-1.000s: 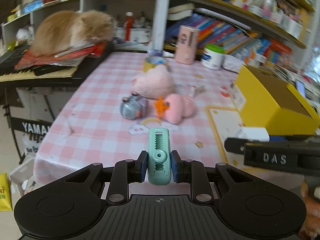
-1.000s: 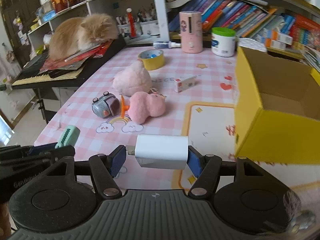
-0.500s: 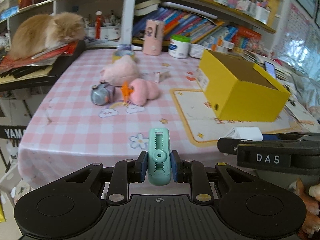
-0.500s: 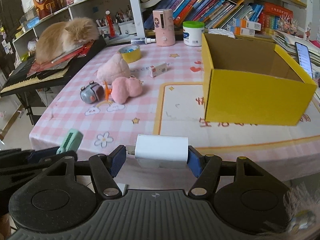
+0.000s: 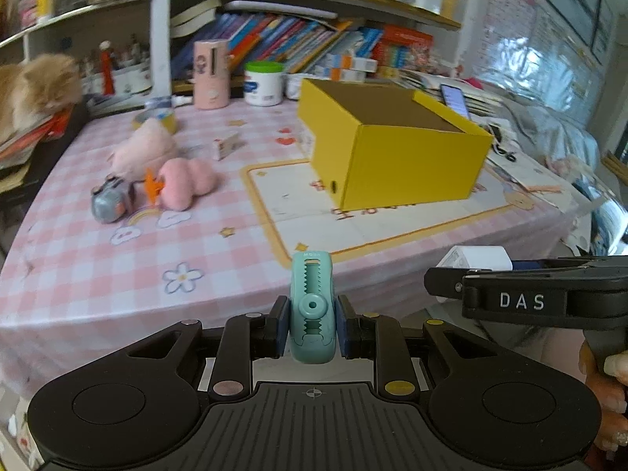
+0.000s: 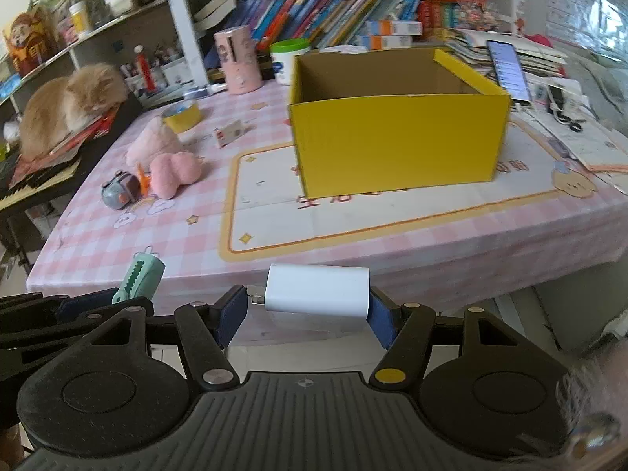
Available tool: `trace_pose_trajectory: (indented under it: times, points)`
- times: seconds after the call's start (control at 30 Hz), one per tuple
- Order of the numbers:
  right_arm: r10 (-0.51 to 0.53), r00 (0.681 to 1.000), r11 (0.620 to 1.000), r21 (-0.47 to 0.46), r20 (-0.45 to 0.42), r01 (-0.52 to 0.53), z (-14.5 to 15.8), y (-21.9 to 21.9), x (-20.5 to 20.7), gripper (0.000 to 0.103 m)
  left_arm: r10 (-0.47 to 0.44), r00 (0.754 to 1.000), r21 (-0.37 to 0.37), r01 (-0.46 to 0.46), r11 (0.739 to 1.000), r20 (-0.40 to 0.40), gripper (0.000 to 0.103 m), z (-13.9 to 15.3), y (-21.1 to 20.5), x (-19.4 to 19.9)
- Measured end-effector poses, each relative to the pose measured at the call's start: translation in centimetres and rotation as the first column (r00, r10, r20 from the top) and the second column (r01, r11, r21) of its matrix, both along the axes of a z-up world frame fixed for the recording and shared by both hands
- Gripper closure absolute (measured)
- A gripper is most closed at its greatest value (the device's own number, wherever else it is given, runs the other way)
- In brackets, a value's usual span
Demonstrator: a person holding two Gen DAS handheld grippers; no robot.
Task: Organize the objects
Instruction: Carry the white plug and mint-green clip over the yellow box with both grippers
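My left gripper (image 5: 312,329) is shut on a mint-green toothed clip (image 5: 312,306), held in the air off the table's near edge. My right gripper (image 6: 310,310) is shut on a white charger block (image 6: 318,293), also off the near edge. Each gripper shows in the other view: the right one with the charger (image 5: 477,257), the left one with the clip (image 6: 139,278). An open yellow box (image 6: 396,133) stands on the mat ahead; it also shows in the left wrist view (image 5: 396,149). Pink plush toys (image 6: 172,170), a grey toy (image 6: 119,192) and a small carton (image 6: 231,131) lie at the left.
The table has a pink checked cloth (image 6: 117,247) and a cream mat (image 6: 353,212). A cat (image 6: 70,106) lies on a keyboard at the left. A yellow bowl (image 6: 182,114), a pink tumbler (image 6: 237,59) and a white jar (image 6: 286,61) stand by the bookshelf. A phone (image 6: 508,68) and papers lie at the right.
Both grippers have swung right and drawn back from the table, each still holding its object. The yellow box has come from the right edge toward the middle of both views.
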State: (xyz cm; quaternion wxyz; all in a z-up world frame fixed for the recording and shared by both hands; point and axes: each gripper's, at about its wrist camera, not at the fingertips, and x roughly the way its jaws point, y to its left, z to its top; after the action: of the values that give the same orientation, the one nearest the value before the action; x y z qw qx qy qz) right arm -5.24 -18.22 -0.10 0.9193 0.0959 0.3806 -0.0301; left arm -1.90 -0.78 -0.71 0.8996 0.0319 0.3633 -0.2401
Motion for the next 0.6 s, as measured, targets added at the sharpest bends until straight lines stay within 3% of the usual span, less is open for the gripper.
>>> trace_pose_trajectory:
  times: [0.4,0.6]
  points:
    - [-0.114,0.993,0.994,0.0,0.007,0.114,0.3,-3.6,-1.6,0.04,-0.136,0.991,0.008,0.136,0.991,0.016,0.08,0.2,-4.4,0.5]
    - [-0.147,0.989,0.989,0.01,0.0,0.147,0.3,-5.2,-1.4,0.04,-0.157,0.987,0.016,0.157,0.987,0.023,0.08,0.3,-5.6,1.0]
